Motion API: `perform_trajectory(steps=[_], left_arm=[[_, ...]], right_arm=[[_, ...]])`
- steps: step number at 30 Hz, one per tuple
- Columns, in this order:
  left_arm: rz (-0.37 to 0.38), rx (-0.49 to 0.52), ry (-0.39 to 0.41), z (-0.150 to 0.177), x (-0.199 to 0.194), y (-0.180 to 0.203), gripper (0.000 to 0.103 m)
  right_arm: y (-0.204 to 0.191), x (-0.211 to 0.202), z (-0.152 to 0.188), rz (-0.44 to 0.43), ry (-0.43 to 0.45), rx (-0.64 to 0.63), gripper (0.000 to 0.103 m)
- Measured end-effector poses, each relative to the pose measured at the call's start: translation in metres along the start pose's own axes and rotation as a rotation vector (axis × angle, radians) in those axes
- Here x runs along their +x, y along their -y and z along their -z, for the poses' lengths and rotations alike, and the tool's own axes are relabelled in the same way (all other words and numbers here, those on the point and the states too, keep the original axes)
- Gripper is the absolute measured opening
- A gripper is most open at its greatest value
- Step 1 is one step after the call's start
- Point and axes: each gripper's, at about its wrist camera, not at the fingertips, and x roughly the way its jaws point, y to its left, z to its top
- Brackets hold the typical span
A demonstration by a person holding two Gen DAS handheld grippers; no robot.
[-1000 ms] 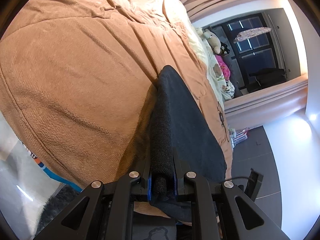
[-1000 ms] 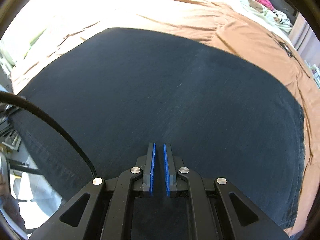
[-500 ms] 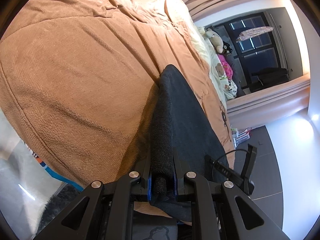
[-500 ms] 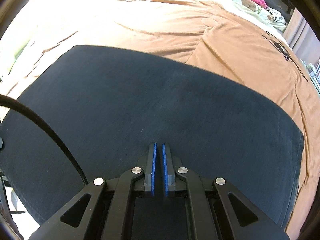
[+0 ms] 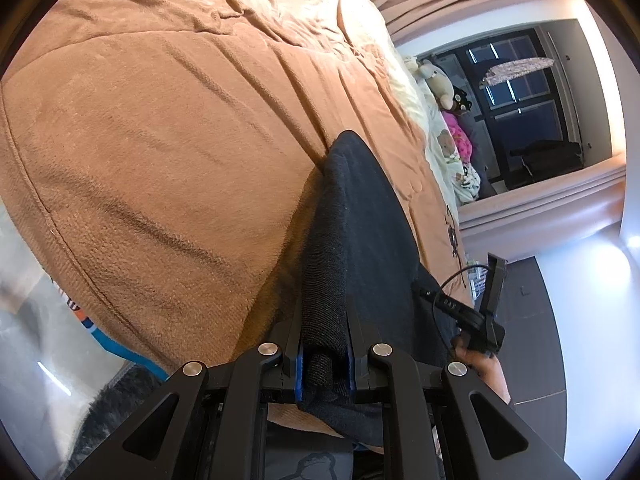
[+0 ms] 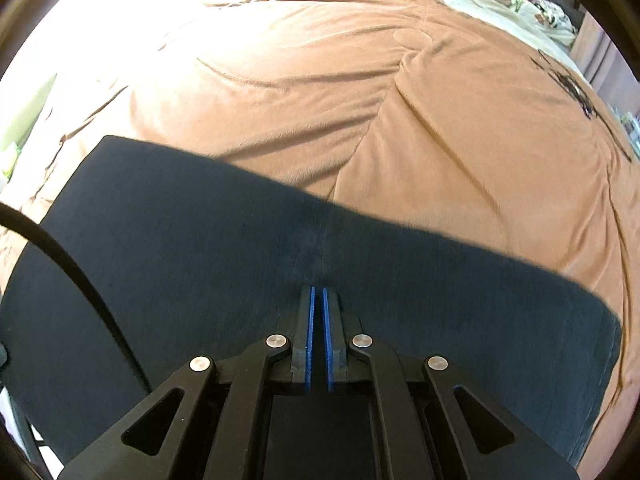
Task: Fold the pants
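Dark navy pants (image 6: 200,248) lie flat on a tan blanket (image 6: 400,120) covering a bed. My right gripper (image 6: 319,292) is shut above the pants' middle, tips down at the cloth, with nothing showing between its blue pads. My left gripper (image 5: 325,320) is shut on a folded edge of the pants (image 5: 368,220) near the bed's edge, a thick roll of cloth standing between its pads. In the left wrist view the right gripper's body (image 5: 482,320) and the hand (image 5: 486,372) holding it show at the right, over the pants.
Stuffed toys (image 5: 438,84) and pale bedding lie at the bed's far end. Beyond are a dark window (image 5: 520,92), curtains and dark floor tiles (image 5: 532,320). A grey furry rug (image 5: 108,404) lies below the bed's edge. A black cable (image 6: 60,256) crosses the right view.
The right gripper slid back across the pants, so more blanket shows beyond them, and its jaws narrowed to shut. It has come into the left wrist view. The left gripper held still.
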Motion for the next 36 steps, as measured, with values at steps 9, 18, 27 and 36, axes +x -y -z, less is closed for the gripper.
perform_trajectory(steps=[9,18,27,36], left_arm=[[0.007,0.016,0.022,0.004,-0.007,0.009,0.015],[0.035,0.093,0.038,0.002,-0.017,0.045,0.015],[0.057,0.196,0.047,-0.001,-0.017,0.095,0.015],[0.089,0.323,0.037,0.006,-0.010,0.158,0.015]], right_arm=[[-0.003,0.003,-0.017,0.014,-0.011,0.009,0.001],[0.007,-0.015,0.017,-0.142,-0.036,0.053,0.001],[0.003,-0.043,0.060,-0.241,-0.044,0.057,0.001],[0.003,-0.075,0.114,-0.331,-0.022,0.095,0.001]])
